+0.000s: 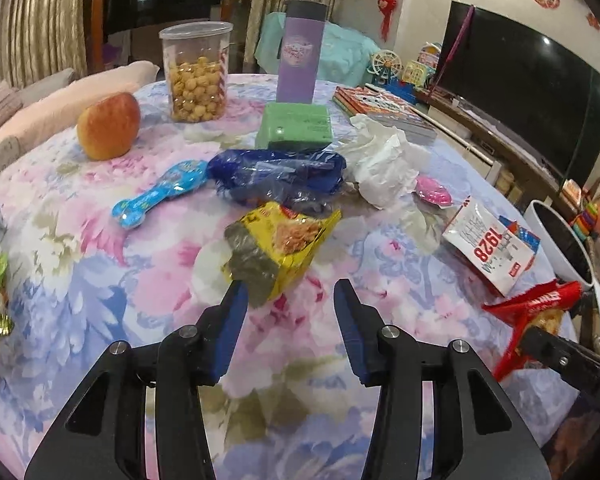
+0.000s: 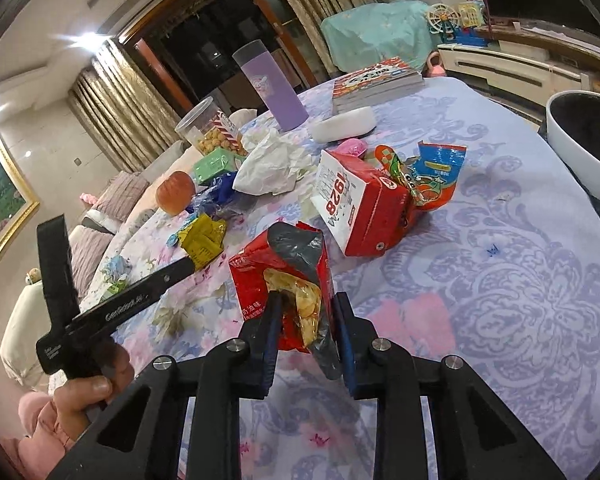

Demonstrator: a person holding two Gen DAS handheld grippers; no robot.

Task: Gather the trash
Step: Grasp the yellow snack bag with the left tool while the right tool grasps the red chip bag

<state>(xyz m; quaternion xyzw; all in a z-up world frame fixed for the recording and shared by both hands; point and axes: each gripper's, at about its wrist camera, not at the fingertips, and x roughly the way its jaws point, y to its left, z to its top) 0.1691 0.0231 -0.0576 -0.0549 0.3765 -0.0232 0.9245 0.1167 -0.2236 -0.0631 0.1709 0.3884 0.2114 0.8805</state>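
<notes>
The round table with the floral cloth (image 1: 140, 280) is filling most of both views, and the white bin with the dark inside (image 2: 580, 152) is sitting at the right edge of the right wrist view, well apart from the wrappers. The right gripper (image 2: 306, 320) is pinching a red chip bag (image 2: 284, 276) in the lower centre of that view, its blue pads closed in on the crumpled lower part; the bag is looking lifted off the cloth, though I cannot be sure of it. The left gripper (image 1: 288, 292) is standing wide open with nothing between its fingers, and its left tip is just beside the yellow snack wrapper (image 1: 284, 248) in the middle of the left wrist view.

To do this step well, I think the right hand should be carrying the bag fully over the bin rim before loosening, because the bag is open and chips may spill. The left one should be closing on a flat fold of the yellow wrapper, not on the cloth under it.
</notes>
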